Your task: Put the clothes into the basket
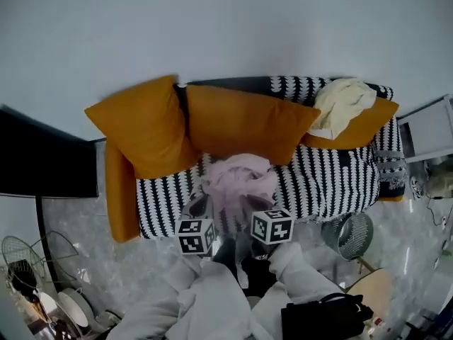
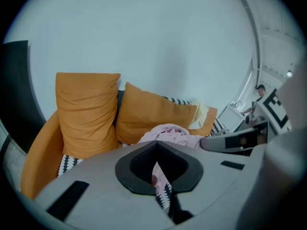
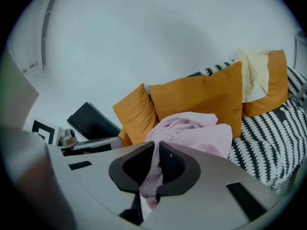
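the pink cloth point(image 1: 241, 179) is over the seat of the sofa point(image 1: 325, 183), in front of the orange cushions point(image 1: 241, 122). both grippers have a hold of it. the left gripper point(image 2: 154, 174) has its jaws closed on a thin bit of the cloth. the right gripper point(image 3: 151, 176) has its jaws closed on a thicker fold. most of the cloth is bunched up just past the jaws. i cannot tell if its far side touches the seat or hangs free.

this looks like the pick-up step: the cloth is grabbed but not in the basket yet. a round basket point(image 1: 352, 234) stands on the floor by the right end of the sofa, well apart from the cloth. next, both hands need to carry the cloth to the right, hold it above the basket, and only then open the jaws so it drops in. a loose end could catch on the rim. a cream cloth point(image 1: 343, 101) lies on the far right cushion and has not been picked up yet.
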